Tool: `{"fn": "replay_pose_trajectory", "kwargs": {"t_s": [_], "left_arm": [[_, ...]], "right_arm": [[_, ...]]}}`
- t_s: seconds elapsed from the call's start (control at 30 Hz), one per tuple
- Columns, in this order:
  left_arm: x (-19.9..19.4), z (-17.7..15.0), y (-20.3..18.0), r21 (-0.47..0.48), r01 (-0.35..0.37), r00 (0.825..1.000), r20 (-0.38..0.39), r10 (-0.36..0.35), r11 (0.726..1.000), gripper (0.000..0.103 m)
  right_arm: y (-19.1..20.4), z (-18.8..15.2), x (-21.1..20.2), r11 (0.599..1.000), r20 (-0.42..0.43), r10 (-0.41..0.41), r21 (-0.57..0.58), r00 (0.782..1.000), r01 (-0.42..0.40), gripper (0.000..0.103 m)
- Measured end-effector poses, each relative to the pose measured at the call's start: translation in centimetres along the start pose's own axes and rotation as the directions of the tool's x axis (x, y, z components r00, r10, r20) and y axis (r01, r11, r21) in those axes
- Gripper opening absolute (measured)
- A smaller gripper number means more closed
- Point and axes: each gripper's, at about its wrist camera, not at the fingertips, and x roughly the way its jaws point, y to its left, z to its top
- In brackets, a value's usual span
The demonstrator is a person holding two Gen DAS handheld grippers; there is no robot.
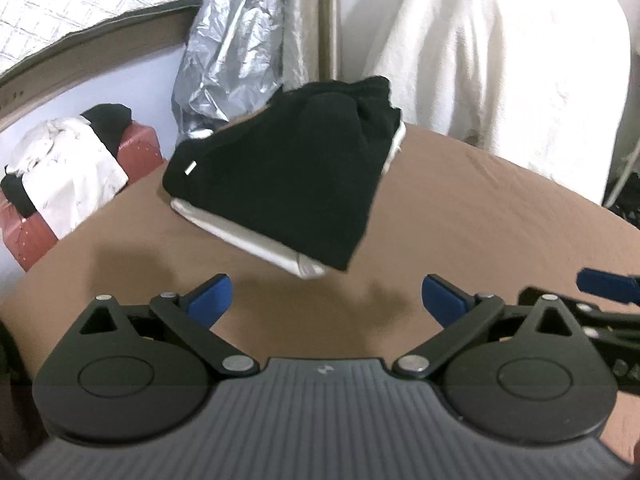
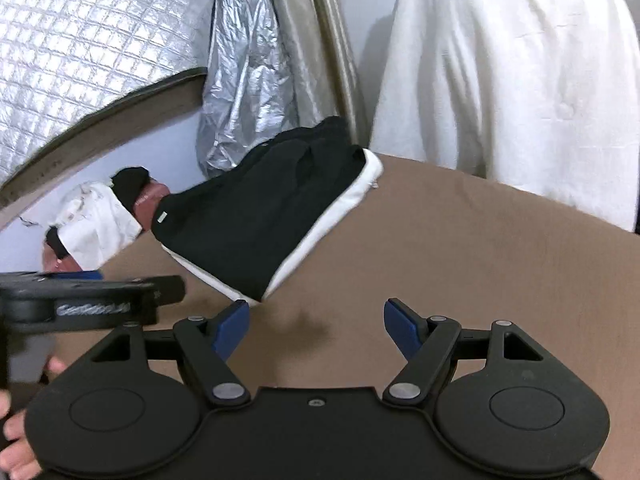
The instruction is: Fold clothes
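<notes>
**Both jaws empty; folded stack on brown surface**

Landmark: the folded black garment [image 1: 280, 168].

Your left gripper [image 1: 327, 302] stands with its jaws spread wide, nothing between the blue pads [image 1: 212, 298]. It hangs over the brown surface [image 1: 480, 220], on the near side of the black garment and apart from it.

Your right gripper [image 2: 316, 330] also has its jaws apart and empty. Its left blue pad [image 2: 232, 330] appears just short of the garment's near corner; contact cannot be confirmed from this view.

The black garment lies folded on top of a folded white garment [image 1: 256, 242], whose edge shows along the near and right sides of the black one. A small pale tag [image 1: 191, 167] sits near the black garment's left corner. The stack rests toward the far-left part of the brown surface.

Left of the black garment, off the surface: a red case [image 1: 138, 144] with a loose heap of white and black clothes [image 1: 68, 164] on it.

Behind the black garment: crinkled silver sheeting [image 1: 228, 52]. To its right and behind: a hanging white garment [image 1: 500, 60].

Your hand [image 2: 16, 436] shows at the lower left edge of the right wrist view.
</notes>
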Motion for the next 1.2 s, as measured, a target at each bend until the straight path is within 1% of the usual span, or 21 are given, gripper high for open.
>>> {"fn": "replay_pose_trajectory", "kwargs": {"t_s": [0.07,0.17,0.23,0.27,0.3,0.37,0.43,0.6,0.73,0.87,0.97,1.13,1.2], "left_arm": [[-0.8,-0.7,-0.3,0.024,0.006,1.0,-0.001,-0.006,1.0,0.103],[-1.6,-1.9,-0.5,0.039,0.016,1.0,-0.017,-0.015,0.999,0.103],[-1.6,-2.9,-0.8,0.046,0.034,0.999,-0.038,-0.032,0.998,0.103],[-1.6,-3.5,-1.4,0.069,0.048,0.998,-0.052,-0.045,0.996,0.103],[-1.6,-4.1,-2.0,0.092,0.068,0.996,-0.068,-0.062,0.993,0.103],[-1.6,-4.9,-2.9,0.106,0.105,0.991,-0.095,-0.095,0.989,0.103],[-1.8,-5.6,-3.5,0.108,0.117,0.99,-0.095,-0.107,0.987,0.103],[-2.7,-7.0,-4.8,0.148,0.083,0.995,-0.068,-0.073,0.986,0.103],[-3.2,-7.4,-5.3,0.149,0.086,0.995,-0.059,-0.078,0.985,0.103],[-3.3,-7.5,-5.6,0.171,0.07,0.997,-0.032,-0.065,0.983,0.103],[-3.2,-7.5,-5.6,0.166,0.064,0.998,-0.034,-0.06,0.984,0.103],[-2.1,-7.4,-5.1,0.145,0.047,0.997,-0.075,-0.037,0.988,0.103],[-1.8,-7.4,-4.9,0.138,0.041,0.996,-0.079,-0.03,0.99,0.103]], "right_arm": [[-0.2,-0.5,-0.9,1.0,0.004,-0.012,0.0,1.0,0.012,0.078],[-0.6,-1.5,-2.6,0.999,0.047,-0.032,0.018,0.998,0.031,0.079],[-0.7,-2.3,-3.5,0.999,0.058,-0.042,0.017,0.997,0.041,0.079],[-0.7,-2.6,-3.8,0.999,0.058,-0.049,0.015,0.997,0.049,0.079],[-0.8,-2.9,-4.1,0.998,0.055,-0.055,0.013,0.997,0.055,0.079],[-0.7,-3.5,-4.5,0.998,0.046,-0.061,0.012,0.997,0.06,0.079],[-0.7,-4.1,-5.0,0.998,0.047,-0.059,0.012,0.997,0.059,0.078],[-1.0,-5.3,-5.9,0.998,0.055,-0.068,0.015,0.996,0.067,0.078],[-1.5,-5.9,-6.6,0.997,0.069,-0.079,0.025,0.994,0.077,0.079],[-1.8,-6.1,-6.8,0.993,0.069,-0.118,0.031,0.991,0.116,0.079],[-1.7,-6.2,-6.7,0.985,0.06,-0.171,0.009,0.983,0.171,0.079],[-1.3,-6.6,-6.5,0.986,0.045,-0.168,-0.011,0.985,0.169,0.079],[-1.2,-6.7,-6.4,0.989,0.037,-0.149,-0.008,0.988,0.15,0.079]]}}
